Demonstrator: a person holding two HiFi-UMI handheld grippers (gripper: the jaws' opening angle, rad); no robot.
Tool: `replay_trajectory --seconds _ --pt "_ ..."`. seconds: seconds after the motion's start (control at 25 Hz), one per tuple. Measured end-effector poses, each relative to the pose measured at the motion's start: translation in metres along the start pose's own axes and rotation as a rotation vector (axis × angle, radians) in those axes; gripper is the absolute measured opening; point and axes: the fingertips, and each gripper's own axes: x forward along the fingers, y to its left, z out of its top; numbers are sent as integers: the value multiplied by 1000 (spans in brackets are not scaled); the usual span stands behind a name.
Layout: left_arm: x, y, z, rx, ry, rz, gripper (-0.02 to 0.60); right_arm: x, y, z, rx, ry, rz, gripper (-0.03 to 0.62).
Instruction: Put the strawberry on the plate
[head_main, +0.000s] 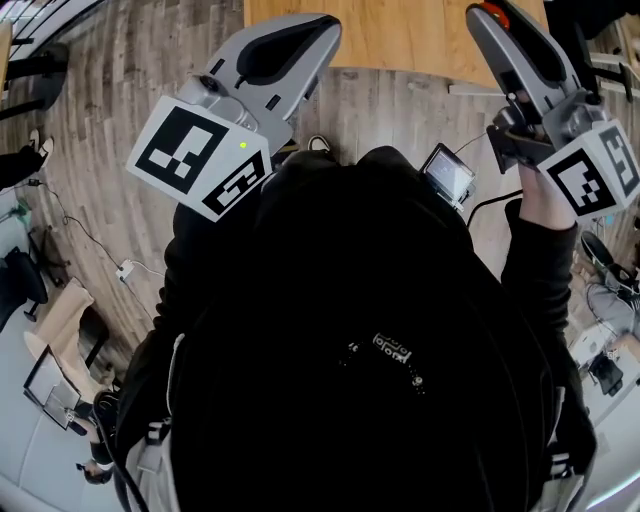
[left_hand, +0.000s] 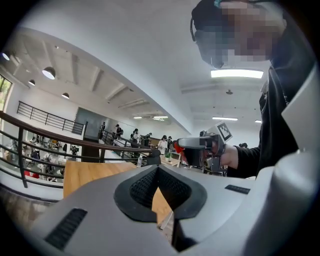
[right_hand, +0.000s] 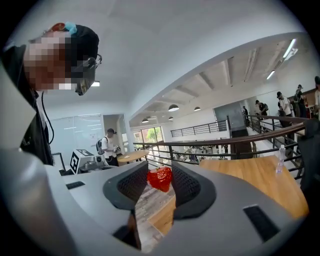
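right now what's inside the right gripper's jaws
A red strawberry is pinched between the pads of the right gripper, near their tips. Below it the gap shows only wooden table and floor. The pads cover the strawberry's sides.

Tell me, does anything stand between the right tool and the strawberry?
Nothing visible does. The strawberry already sits gripped between the pads of the right tool, held in the air. No plate shows in any view, so the way to it cannot be judged.
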Motion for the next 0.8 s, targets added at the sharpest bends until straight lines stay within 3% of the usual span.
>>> replay_trajectory --seconds 0.24,0.44,0.8 --pt "-7 14 7 -21 -18 24 -5 17 2 18 -16 -6 10 155" --pt "-6 11 17 -29 -39 62 -5 23 6 27 -26 8 69 155" --pt "2 67 30 -7 -39 164 -5 86 -22 42 -36 -21 167 155"
